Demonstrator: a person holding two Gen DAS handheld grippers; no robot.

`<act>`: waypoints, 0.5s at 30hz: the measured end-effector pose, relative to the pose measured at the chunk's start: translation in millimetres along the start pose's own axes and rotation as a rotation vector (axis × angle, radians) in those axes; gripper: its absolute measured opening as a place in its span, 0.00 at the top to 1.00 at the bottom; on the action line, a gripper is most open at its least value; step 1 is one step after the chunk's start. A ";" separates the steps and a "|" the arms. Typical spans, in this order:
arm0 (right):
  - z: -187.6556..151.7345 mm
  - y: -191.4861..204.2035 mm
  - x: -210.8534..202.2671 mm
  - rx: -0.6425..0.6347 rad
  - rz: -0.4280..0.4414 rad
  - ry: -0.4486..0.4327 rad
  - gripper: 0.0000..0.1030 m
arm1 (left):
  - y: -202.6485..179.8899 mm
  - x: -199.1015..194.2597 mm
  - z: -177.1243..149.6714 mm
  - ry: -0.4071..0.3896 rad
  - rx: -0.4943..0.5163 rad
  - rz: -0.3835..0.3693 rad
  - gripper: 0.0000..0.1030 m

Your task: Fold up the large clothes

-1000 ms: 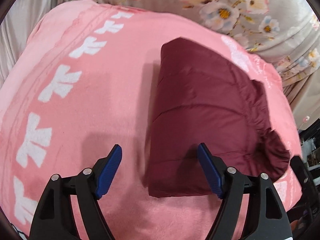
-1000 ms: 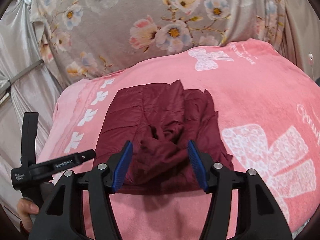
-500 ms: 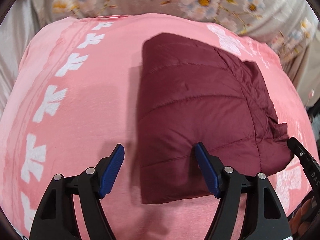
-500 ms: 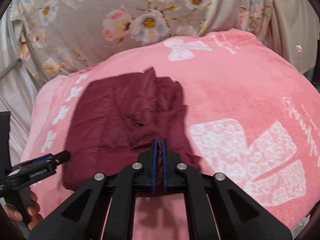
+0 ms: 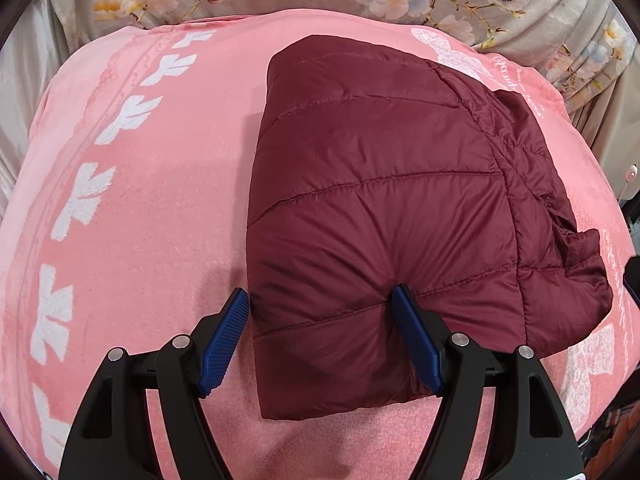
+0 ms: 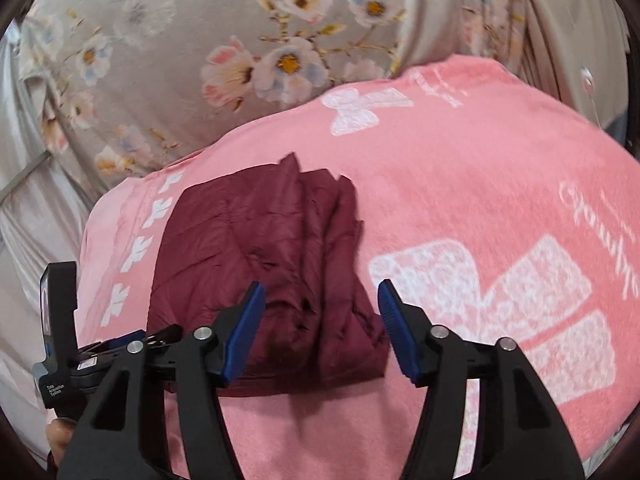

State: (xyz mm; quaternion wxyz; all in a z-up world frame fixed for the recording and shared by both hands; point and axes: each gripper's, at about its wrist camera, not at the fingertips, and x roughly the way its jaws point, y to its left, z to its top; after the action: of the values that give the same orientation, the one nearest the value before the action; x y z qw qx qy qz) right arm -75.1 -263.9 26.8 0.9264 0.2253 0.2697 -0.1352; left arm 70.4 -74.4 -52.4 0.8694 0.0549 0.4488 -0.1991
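Note:
A dark red quilted puffer jacket point(image 5: 380, 208) lies folded into a compact bundle on a pink blanket point(image 5: 132, 208). My left gripper point(image 5: 320, 320) is open, its blue fingers straddling the jacket's near left edge, the right finger point(image 5: 416, 340) pressing on the fabric. In the right wrist view the jacket point(image 6: 248, 248) shows its layered, wrinkled edge. My right gripper point(image 6: 320, 320) is open over that near edge, holding nothing. The left gripper's body point(image 6: 64, 344) shows at the lower left of the right wrist view.
The pink blanket point(image 6: 480, 184) has white bow prints and covers a rounded surface. A grey floral cloth point(image 6: 240, 40) hangs behind it. The blanket drops off at its left and right edges. Dark clutter point(image 5: 628, 420) sits at the far right.
My right gripper shut on the jacket's wrinkled edge half a second ago and has now opened again. My left gripper has moved in over the jacket's near left edge, staying open.

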 end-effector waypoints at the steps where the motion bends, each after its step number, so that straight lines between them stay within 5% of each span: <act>1: 0.8 5.7 7.5 -0.012 0.008 0.022 0.44 | -0.8 0.4 -0.1 0.000 0.002 0.004 0.31; 3: -2.4 14.2 25.4 -0.032 0.002 0.067 0.44 | -1.4 0.8 -0.3 0.001 0.006 0.009 0.31; 4: -5.3 15.1 32.7 -0.040 -0.005 0.083 0.54 | -1.6 0.7 -0.5 0.002 0.007 0.010 0.31; 5: -8.6 15.6 41.6 -0.040 -0.004 0.106 0.78 | -1.5 0.4 -0.6 0.004 0.005 0.008 0.31; 7: -10.8 10.5 41.6 -0.015 0.022 0.100 0.92 | -1.8 -0.9 -0.8 0.009 0.002 0.002 0.31; 11: -13.8 4.0 18.7 -0.012 -0.002 0.043 0.97 | -3.5 -3.4 -2.2 0.021 0.008 -0.046 0.29; 15: -28.4 -7.1 35.2 -0.030 -0.105 0.091 0.97 | -18.7 0.3 -5.5 0.013 0.052 -0.039 0.26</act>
State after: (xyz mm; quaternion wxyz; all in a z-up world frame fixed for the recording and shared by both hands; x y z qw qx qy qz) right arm -61.4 -260.6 -16.8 0.9082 0.2027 0.3249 -0.1690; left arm 58.9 -90.1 -54.3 0.8607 0.0701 0.4503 -0.2270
